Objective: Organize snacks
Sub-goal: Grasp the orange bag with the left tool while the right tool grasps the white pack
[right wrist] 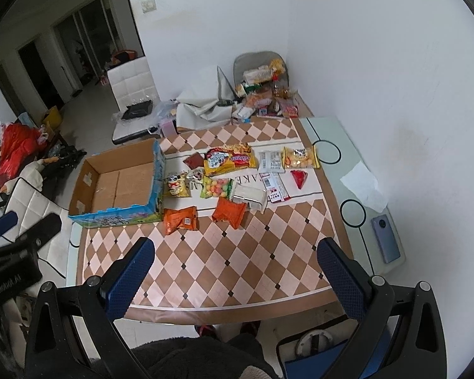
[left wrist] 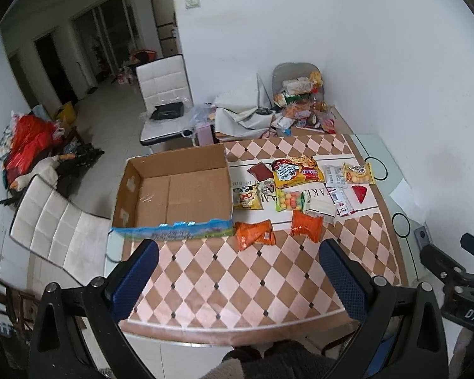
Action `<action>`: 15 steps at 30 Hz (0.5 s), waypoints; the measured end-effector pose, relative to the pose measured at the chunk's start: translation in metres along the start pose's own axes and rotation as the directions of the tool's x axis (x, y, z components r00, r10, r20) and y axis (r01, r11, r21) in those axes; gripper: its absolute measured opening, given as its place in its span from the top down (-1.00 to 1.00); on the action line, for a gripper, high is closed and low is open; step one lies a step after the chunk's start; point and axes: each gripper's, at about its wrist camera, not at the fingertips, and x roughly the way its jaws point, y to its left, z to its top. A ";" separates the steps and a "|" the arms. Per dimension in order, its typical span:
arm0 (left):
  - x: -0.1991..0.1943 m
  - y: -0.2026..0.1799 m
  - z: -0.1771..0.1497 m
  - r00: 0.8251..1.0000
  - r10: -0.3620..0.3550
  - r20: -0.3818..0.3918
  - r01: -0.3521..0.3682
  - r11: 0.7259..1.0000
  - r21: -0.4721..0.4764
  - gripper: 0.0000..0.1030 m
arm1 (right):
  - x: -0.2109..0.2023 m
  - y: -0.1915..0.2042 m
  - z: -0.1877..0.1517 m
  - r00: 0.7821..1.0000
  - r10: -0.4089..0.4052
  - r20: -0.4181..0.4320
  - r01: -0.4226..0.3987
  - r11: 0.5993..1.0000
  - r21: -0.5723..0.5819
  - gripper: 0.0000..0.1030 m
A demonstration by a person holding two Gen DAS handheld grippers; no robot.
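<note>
Now | both hand-held grippers: left [left wrist: 238, 271], right [right wrist: 236, 270] spread apart, empty | phone [right wrist: 385, 238] at table edge [right wrist: 360, 189] | box [left wrist: 173, 195] beside snacks [left wrist: 297, 173]

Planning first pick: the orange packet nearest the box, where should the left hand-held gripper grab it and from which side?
Judging by its pose, the orange packet lies flat, apart from the cardboard box. Come from above with the open left hand-held gripper, pinching across its puffed middle; the crimped ends look too flat to catch.
</note>
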 end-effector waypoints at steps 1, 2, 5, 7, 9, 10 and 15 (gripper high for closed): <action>0.011 0.001 0.005 1.000 -0.002 -0.004 0.002 1.000 0.007 -1.00 | 0.010 -0.003 0.004 1.000 0.006 -0.011 -0.005 1.000 0.018 -1.00; 0.024 0.002 0.011 1.000 -0.005 -0.008 0.005 1.000 0.014 -1.00 | 0.020 -0.006 0.008 1.000 0.013 -0.023 -0.012 0.999 0.036 -1.00; 0.070 0.002 0.029 0.998 -0.029 -0.057 0.030 0.999 0.025 -1.00 | 0.055 -0.015 0.022 0.999 0.017 -0.047 -0.013 0.997 0.078 -1.00; 0.105 -0.001 0.040 0.991 -0.053 -0.121 0.056 0.998 0.025 -1.00 | 0.083 -0.020 0.031 0.998 0.003 -0.065 0.002 0.996 0.085 -1.00; 0.136 -0.006 0.046 0.983 -0.061 -0.174 0.066 0.998 0.020 -1.00 | 0.119 -0.028 0.043 0.994 0.000 -0.106 0.008 0.997 0.080 -1.00; 0.154 -0.011 0.049 0.977 -0.060 -0.206 0.065 0.998 0.017 -1.00 | 0.141 -0.032 0.049 0.992 0.012 -0.129 -0.003 0.997 0.072 -1.00; 0.232 -0.041 0.042 0.937 -0.041 -0.346 0.043 0.999 -0.001 -0.99 | 0.247 -0.045 0.076 0.962 0.084 -0.261 -0.092 0.996 -0.016 -1.00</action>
